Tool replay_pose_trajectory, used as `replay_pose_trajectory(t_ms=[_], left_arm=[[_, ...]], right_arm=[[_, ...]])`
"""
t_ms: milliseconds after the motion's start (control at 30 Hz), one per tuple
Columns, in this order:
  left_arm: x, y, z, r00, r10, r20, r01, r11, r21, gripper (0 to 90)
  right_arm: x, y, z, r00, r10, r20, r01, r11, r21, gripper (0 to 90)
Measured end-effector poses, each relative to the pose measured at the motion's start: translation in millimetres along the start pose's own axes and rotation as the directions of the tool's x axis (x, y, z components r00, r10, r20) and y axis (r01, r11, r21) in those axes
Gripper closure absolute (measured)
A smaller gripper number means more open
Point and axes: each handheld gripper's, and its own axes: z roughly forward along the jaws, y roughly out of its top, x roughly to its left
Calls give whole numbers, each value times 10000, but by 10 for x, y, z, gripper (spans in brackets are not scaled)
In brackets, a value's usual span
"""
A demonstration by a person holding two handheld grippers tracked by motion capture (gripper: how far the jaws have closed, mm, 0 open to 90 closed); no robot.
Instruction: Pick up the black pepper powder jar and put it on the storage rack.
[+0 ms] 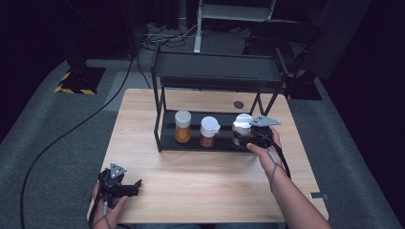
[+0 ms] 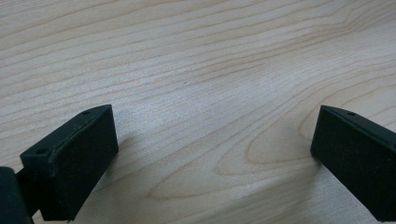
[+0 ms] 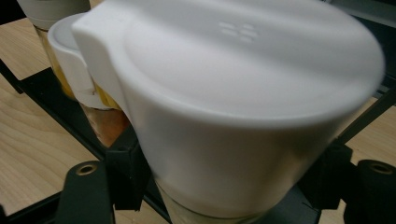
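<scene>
Three jars stand in a row on the lower tier of a black metal rack [image 1: 162, 125] at the centre of the frame. The rightmost jar [image 1: 242, 123] is half hidden behind the right tongs [image 1: 250, 136], which are clenched on it below its lid. Up close in the right gripper view, its smooth white flip-top lid [image 3: 243, 88] is slightly blurred, and its contents are cut off at the bottom edge. The middle jar [image 1: 208, 132] and the left jar [image 1: 182, 126] hold something orange, perhaps spice. The left tongs [image 1: 125, 186] rest released at the lower left, their two matte black pads [image 2: 74, 158] wide apart over the pale wood-grain table [image 1: 200, 176].
</scene>
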Motion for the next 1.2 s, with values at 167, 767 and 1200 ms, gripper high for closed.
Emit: replay_pose_trajectory(t_ms=[167, 767, 1200], left_arm=[[1, 0, 0, 10000, 8, 0, -8, 10000, 3, 3], [0, 0, 0, 10000, 5, 0, -5, 10000, 0, 3], [-2, -1, -1, 10000, -24, -2, 24, 10000, 6, 3]], right_arm=[[7, -12, 106, 10000, -15, -65, 16, 10000, 66, 305], [-43, -118, 361, 9996, 243, 105, -245, 9996, 170, 304], [-64, -171, 478, 9996, 293, 32, -294, 9993, 225, 304]])
